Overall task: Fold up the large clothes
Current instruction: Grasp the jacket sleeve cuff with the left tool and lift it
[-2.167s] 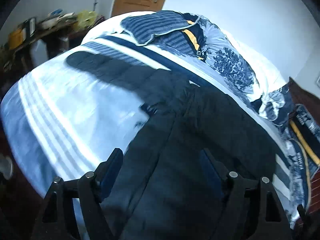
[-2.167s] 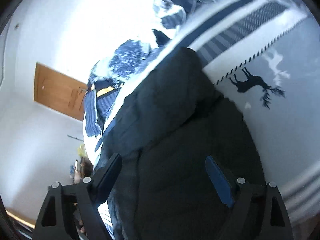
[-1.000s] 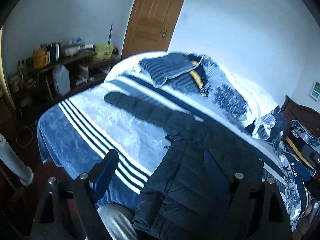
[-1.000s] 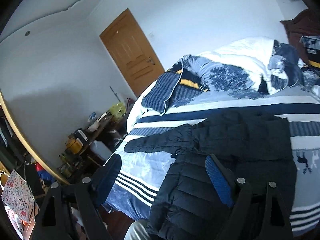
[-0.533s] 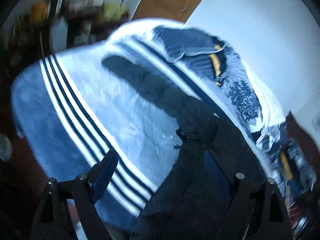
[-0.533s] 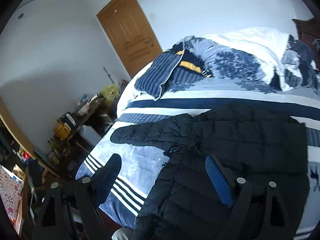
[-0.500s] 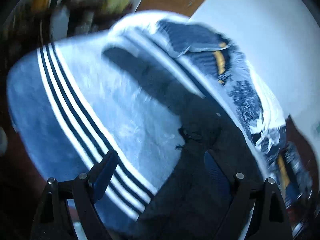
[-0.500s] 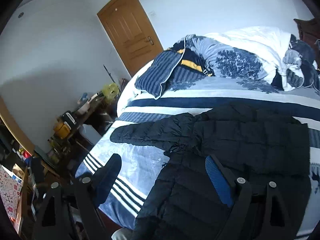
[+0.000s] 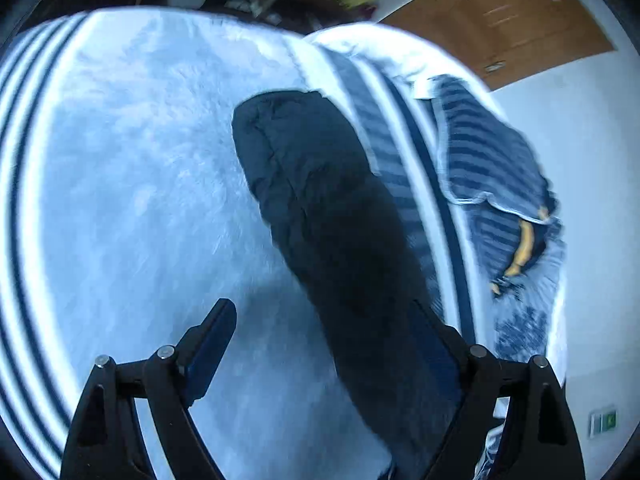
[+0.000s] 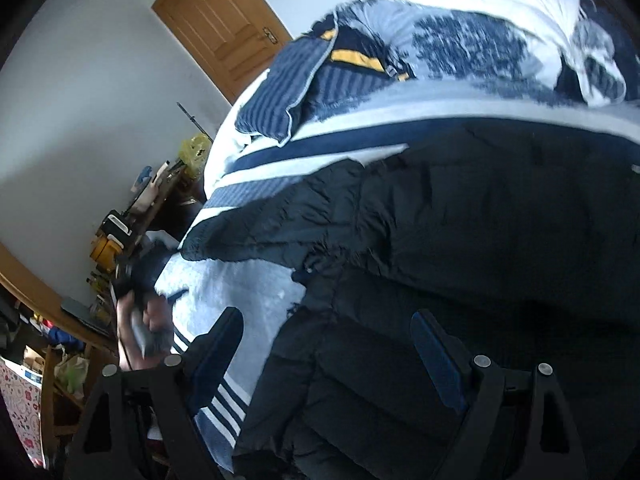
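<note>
The left gripper [image 9: 320,320] and right gripper [image 10: 324,328] are held wide open, empty, above a black quilted jacket [image 10: 460,240] spread on a fleecy striped blanket [image 9: 140,160].

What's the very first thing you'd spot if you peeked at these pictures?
A big black puffy jacket spread over the blue-and-white striped blanket, one sleeve stretched out flat. Both open grippers, left gripper and right gripper, point down at it. Behind the bed is a brown door.
</note>
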The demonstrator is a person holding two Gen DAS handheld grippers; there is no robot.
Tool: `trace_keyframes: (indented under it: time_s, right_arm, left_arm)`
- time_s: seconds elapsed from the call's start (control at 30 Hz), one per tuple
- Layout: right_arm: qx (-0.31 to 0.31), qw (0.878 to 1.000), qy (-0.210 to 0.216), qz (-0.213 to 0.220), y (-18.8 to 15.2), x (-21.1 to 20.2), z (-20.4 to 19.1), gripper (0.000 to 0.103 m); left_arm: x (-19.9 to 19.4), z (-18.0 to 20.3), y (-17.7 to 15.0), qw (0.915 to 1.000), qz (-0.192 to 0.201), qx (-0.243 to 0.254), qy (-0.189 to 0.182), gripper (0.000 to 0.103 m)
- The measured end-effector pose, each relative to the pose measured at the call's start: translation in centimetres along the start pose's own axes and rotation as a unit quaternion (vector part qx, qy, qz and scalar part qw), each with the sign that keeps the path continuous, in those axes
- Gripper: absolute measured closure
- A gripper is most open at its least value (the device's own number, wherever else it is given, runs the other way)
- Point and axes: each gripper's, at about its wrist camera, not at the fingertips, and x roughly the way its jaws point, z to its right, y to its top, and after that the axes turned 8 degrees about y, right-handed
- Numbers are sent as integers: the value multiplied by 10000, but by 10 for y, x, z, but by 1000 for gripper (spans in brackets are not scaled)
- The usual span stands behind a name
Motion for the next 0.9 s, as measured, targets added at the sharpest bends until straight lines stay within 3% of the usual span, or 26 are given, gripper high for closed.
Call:
trace_keyframes:
  time_s: [0.13,0.2,0.23,0.27,0.3,0.37,0.5,0.53,0.63,0.73,0.8,0.87,0.9]
  right_arm:
    - [277,9996,34,14,-10,4,18,15]
    - [330,9995,9,-13,-13,6,24,15]
    - [357,9994,-9,-38,-15,7,28,15]
    - [390,9992,-22,-58,-16,7,31,15]
    - [414,9991,-27,-71,-16,7,34,15]
    - [416,9991,-41,-78,-17,5,36,15]
    - [401,9992,-30,72,-19,-11,39,15]
    - [431,9990,-40,123,-20,-17,40,15]
    - [597,9979,20,270,-22,-33,47,15]
    - [740,9962,34,448,-26,-56,55,15]
    - [785,9952,18,585,-28,-73,59,15]
    - [908,9932,7,733,-32,-97,70,15]
    - [958,9924,12,775,-33,-105,75,15]
  left_arm:
    - [30,9,16,9998,26,-196,-29,21]
    - [33,17,19,9995,233,-109,159,49]
    - [35,19,23,9994,239,-52,232,87]
    - [40,20,27,9998,110,14,157,95]
    - [38,24,24,10000,38,69,50,96]
    - [17,31,18,9988,343,328,135,97]
    - [-60,80,-22,9862,1036,1278,-165,97]
    - [-81,92,-37,9811,1161,1519,-304,97]
    - [-146,140,-99,9552,1525,2452,-648,97]
    - [-201,186,-178,9162,1854,3434,-914,97]
    - [-220,213,-230,8933,1833,3948,-1123,97]
    - [-226,235,-266,8802,1708,4238,-1282,97]
    - [-227,248,-298,8695,1612,4464,-1366,97]
